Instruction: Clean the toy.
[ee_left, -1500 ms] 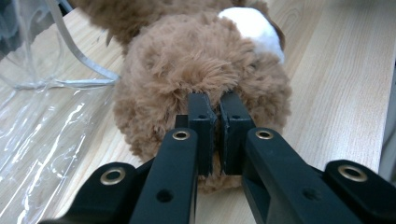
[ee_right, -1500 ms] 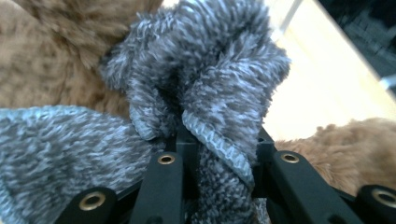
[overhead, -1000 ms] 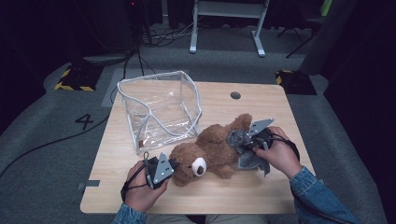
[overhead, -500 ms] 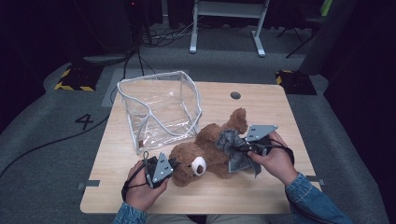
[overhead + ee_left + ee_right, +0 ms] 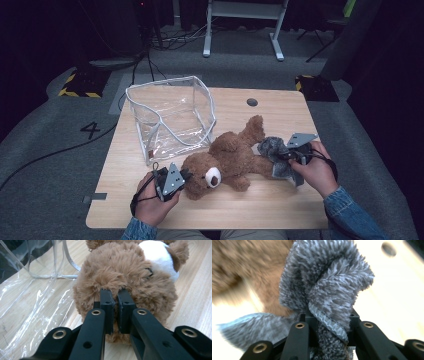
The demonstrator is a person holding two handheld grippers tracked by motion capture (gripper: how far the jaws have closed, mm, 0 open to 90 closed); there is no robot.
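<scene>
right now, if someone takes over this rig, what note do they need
Left gripper: jaws shut on the teddy bear, pinching fur at its head.
Right gripper: jaws shut on the grey cloth, which lies against the bear's leg end.
The bear lies on its side on the table, beside the clear bag; the bag holds nothing.
Done: both things gripped. Left, probably: wipe the bear.

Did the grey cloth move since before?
Yes. The grey cloth in the right gripper moved toward the near table edge, away from the hole.
</scene>
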